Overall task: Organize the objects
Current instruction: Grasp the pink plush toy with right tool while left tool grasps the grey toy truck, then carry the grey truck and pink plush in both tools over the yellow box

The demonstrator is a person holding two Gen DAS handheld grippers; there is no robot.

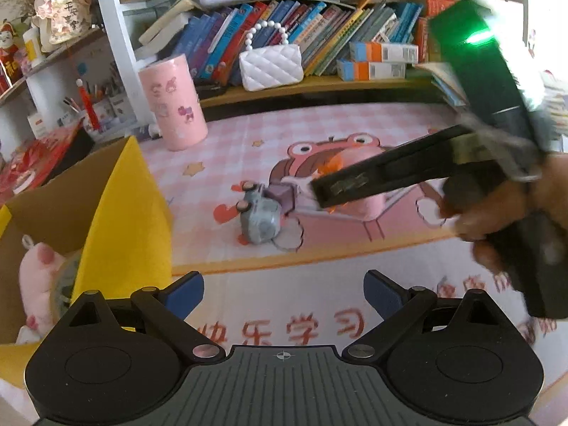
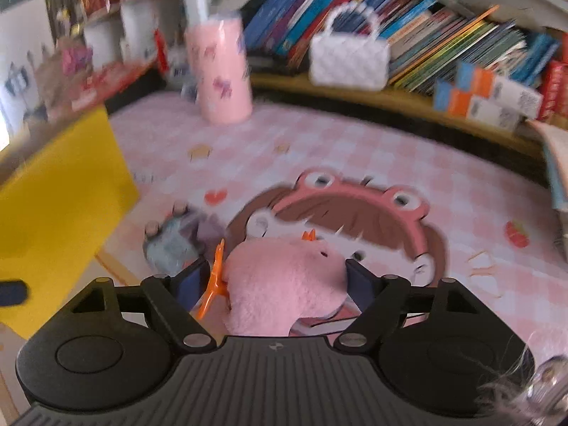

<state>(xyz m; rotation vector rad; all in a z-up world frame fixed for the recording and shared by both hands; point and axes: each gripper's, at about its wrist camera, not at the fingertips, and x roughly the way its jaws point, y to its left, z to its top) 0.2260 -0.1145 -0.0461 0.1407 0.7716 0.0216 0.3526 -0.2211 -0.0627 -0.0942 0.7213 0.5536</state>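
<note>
My right gripper (image 2: 277,280) is shut on a pink plush toy (image 2: 284,277) with orange fins, held just above the pink desk mat (image 2: 355,149). In the left wrist view the right gripper (image 1: 319,191) reaches in from the right with the plush (image 1: 362,206) behind its finger. A small grey toy car (image 1: 259,213) lies on its side on the mat, just left of the plush; it also shows in the right wrist view (image 2: 170,241). My left gripper (image 1: 284,294) is open and empty near the mat's front edge. A cardboard box (image 1: 117,213) with yellow flaps stands at the left.
The box holds a pink plush pig (image 1: 39,277). A pink cylinder (image 1: 174,103) stands at the back left of the mat. A shelf behind carries a white quilted handbag (image 1: 271,65), several books and small cartons (image 1: 380,60). The box's yellow flap (image 2: 60,191) is at left.
</note>
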